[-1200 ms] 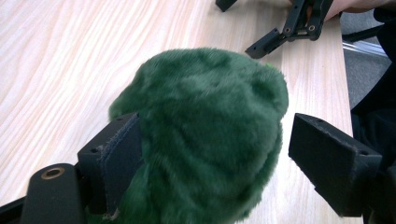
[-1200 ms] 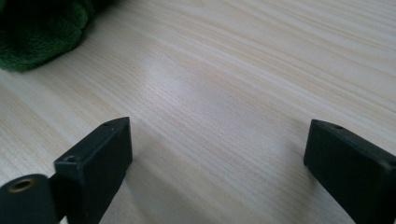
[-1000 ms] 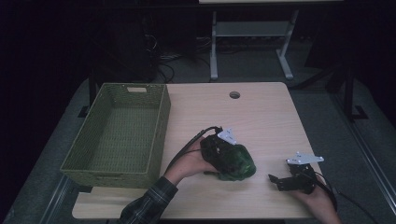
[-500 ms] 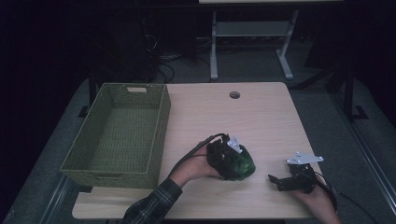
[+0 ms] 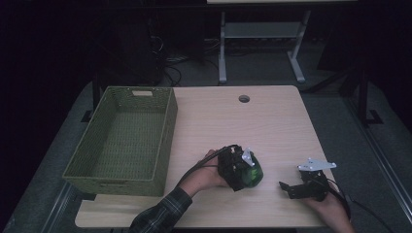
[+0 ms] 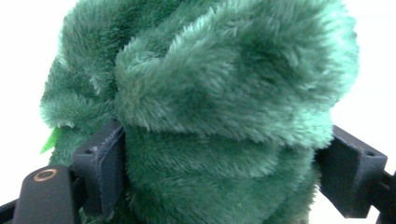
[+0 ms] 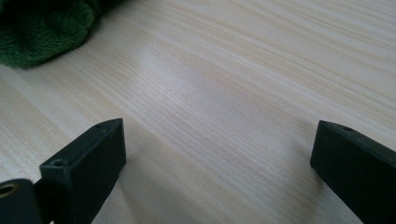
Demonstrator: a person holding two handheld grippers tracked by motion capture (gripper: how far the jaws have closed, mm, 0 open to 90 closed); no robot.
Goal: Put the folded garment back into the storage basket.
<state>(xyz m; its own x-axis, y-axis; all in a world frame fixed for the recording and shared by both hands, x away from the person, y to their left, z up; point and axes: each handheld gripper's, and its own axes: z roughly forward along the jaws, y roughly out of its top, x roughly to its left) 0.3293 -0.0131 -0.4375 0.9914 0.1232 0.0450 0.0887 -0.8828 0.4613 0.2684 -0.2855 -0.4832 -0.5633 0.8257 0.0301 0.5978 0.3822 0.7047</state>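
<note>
A green plush toy (image 5: 253, 174) lies on the wooden table (image 5: 252, 126) near its front edge. My left gripper (image 5: 247, 171) is pushed over the toy from the left. In the left gripper view the toy (image 6: 233, 84) sits between the two jaws, which stand wide apart and touch its fur on both sides, so the left gripper (image 6: 224, 158) is open around it. My right gripper (image 5: 287, 188) rests low at the front right, pointing left towards the toy. In its own view the right gripper (image 7: 217, 154) is open over bare wood, with the toy (image 7: 42, 32) at top left.
A woven green basket (image 5: 116, 185) stands on the table's left side, with nothing in it. A round cable hole (image 5: 244, 98) sits near the far edge. Beyond the table a metal stand (image 5: 223, 53) and cables lie on the dark floor.
My left gripper has pushed further over the plush toy and rolled, so its grey plate now faces up. The toy has shifted slightly. The right gripper has stayed put.
</note>
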